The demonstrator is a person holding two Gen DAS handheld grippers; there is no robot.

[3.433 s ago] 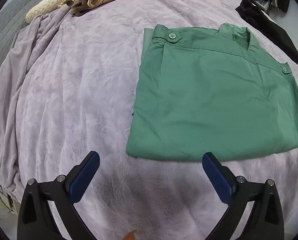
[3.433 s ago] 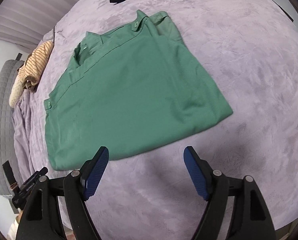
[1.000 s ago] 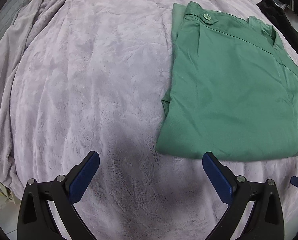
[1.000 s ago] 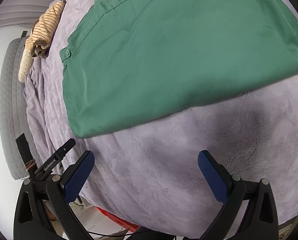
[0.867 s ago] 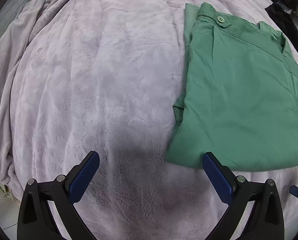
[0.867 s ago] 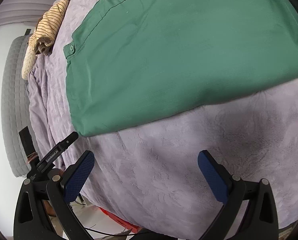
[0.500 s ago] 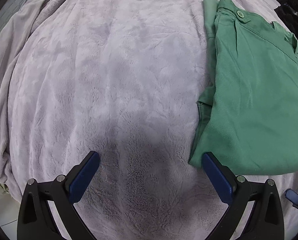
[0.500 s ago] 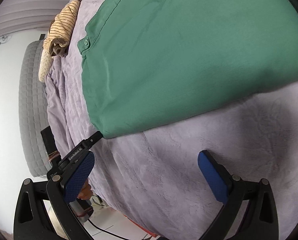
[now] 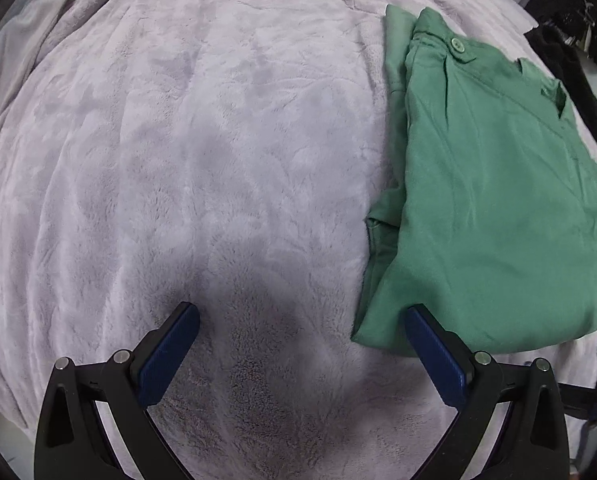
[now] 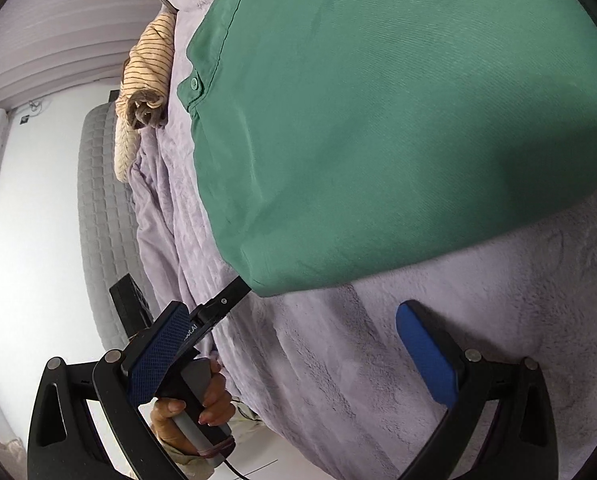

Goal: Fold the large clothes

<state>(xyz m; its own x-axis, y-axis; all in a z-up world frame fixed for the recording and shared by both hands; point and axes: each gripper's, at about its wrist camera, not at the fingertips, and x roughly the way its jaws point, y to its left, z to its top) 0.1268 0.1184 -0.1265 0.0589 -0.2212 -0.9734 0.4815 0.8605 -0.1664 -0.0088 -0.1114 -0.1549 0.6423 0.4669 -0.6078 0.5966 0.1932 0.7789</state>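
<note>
Cloth like this green garment (image 9: 494, 216) looks light, thin and limp, so it should sag and slide unless both near corners are pinched together through all the layers. It lies folded into a flat rectangle on the lilac blanket (image 9: 202, 168). The left gripper (image 9: 300, 326) has its fingers spread at the near left corner, and the right gripper (image 10: 290, 334) is also spread, empty, just short of the garment's near edge.

green shirt (image 9: 498, 208) (lilac blanket (image 9: 178, 160))

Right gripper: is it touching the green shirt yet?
Apart. The right wrist view shows a strip of blanket between the open right gripper and the green shirt.
</note>
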